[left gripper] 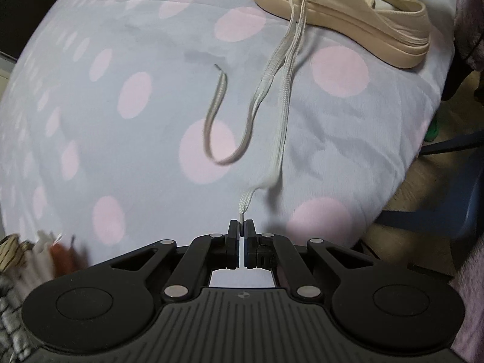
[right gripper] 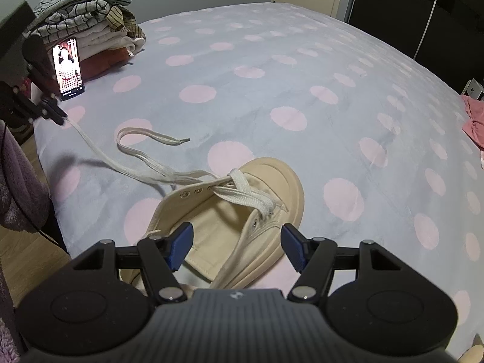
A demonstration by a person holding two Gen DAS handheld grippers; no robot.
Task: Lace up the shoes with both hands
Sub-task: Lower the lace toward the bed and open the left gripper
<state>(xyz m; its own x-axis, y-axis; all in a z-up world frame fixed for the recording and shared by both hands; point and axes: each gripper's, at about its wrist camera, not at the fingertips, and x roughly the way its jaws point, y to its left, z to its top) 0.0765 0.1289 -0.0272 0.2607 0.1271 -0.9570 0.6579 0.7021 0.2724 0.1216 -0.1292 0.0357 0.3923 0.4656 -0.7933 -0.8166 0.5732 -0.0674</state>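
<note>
My cream canvas sneaker (right gripper: 230,214) lies on the bed (right gripper: 272,69), close under my right gripper (right gripper: 236,248), toe pointing away from it. It has a thick beige platform sole and metal eyelets along the opening. Only the eyelets nearest the toe are laced: the flat white shoelace (right gripper: 242,190) crosses once over the tongue there, and the eyelets nearer the heel stand empty. Both lace tails leave the shoe on its left side and run across the spread. One tail curls into a loop and ends loose on the bed, its dark aglet (right gripper: 186,140) free. The other tail is stretched off the cover to my left gripper (left gripper: 241,231), whose jaws are pressed together on that tail's tip. My right gripper's jaws are spread wide, blue pads either side of the shoe's heel opening, holding nothing.

The bed wears a pale blue cover with pink dots. At its far left corner sits a stack of folded clothes (right gripper: 90,30), and a lit phone (right gripper: 67,65) leans against it. A pink cloth (right gripper: 473,124) lies at the right edge. Nothing lies between the shoe and my grippers.
</note>
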